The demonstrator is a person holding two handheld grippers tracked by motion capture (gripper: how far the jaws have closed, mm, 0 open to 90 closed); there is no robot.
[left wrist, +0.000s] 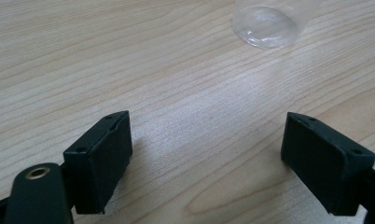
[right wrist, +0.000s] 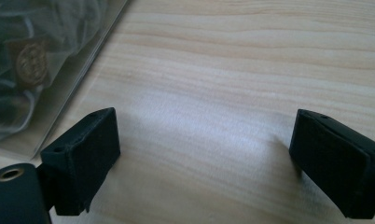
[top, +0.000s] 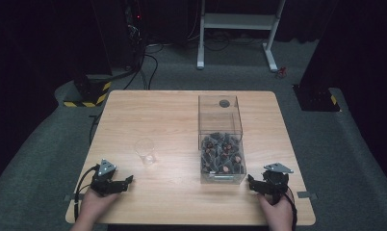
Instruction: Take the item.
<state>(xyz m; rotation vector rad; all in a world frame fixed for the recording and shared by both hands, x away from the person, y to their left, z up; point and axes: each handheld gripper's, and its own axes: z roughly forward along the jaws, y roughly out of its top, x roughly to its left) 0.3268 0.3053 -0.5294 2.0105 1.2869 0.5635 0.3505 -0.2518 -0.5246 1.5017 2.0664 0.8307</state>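
In the high view, the left gripper (top: 118, 182) rests on the wooden bench (top: 182, 115) near its front edge, held by a hand (top: 96, 204), its jaws apart with nothing between them; a clear cup (top: 146, 151) stands upright beyond those jaws and a little to their right, well apart from them. The right gripper (top: 257, 184) lies at the other front corner in the other hand (top: 277, 213), jaws also spread and empty, their tips just beside the near right corner of a clear box (top: 220, 130) whose near half holds dark wrapped pieces (top: 223, 155). In the left gripper view, the two black jaws stand wide, bare bench grain between them, and the cup (left wrist: 266, 25) sits ahead of the jaws, toward the right one, its round base showing at the top edge, touching neither jaw. In the right gripper view, the jaws are likewise released over bare wood, and the box (right wrist: 59, 70) lies ahead of the left jaw and beside it, its clear wall slanting down toward that jaw, with a gold-marked piece (right wrist: 31, 59) blurred behind the wall.
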